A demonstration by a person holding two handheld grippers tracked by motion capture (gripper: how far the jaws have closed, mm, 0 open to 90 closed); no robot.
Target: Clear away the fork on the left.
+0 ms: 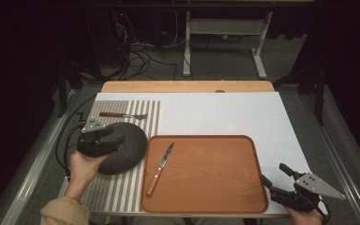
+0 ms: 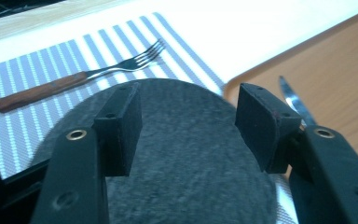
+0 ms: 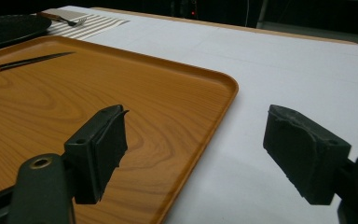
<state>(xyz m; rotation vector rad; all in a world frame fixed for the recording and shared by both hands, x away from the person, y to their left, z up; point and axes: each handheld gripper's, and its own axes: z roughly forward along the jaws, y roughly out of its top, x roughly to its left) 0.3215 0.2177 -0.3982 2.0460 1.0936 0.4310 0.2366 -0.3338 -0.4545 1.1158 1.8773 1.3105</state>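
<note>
- My left jaws (image 2: 189, 130) stand released and clasp nothing; the left gripper view shows them hovering over the dark grey plate (image 2: 186, 163), one pad at each side of its far rim.
- My right jaws (image 3: 214, 158) are released too. In the right gripper view, one pad hangs over the tray's (image 3: 186, 140) near corner, the other over bare white covering.
- The left gripper view brings the fork (image 2: 81, 77) close at 11 o'clock beyond the plate, wooden handle and steel tines; the high view shows it lying just beyond the plate on the striped placemat (image 1: 122, 187).
- From the high view, the plate sits on that placemat at the desk's (image 1: 187, 86) left, its edge beside the tray.
- The wooden tray holds a knife (image 1: 161, 168), lying near its left side, blade toward 1 o'clock.
- A white sheet (image 1: 243, 115) covers the desk; beyond it lie a grey floor, cables and a stand's legs in a dark room.
</note>
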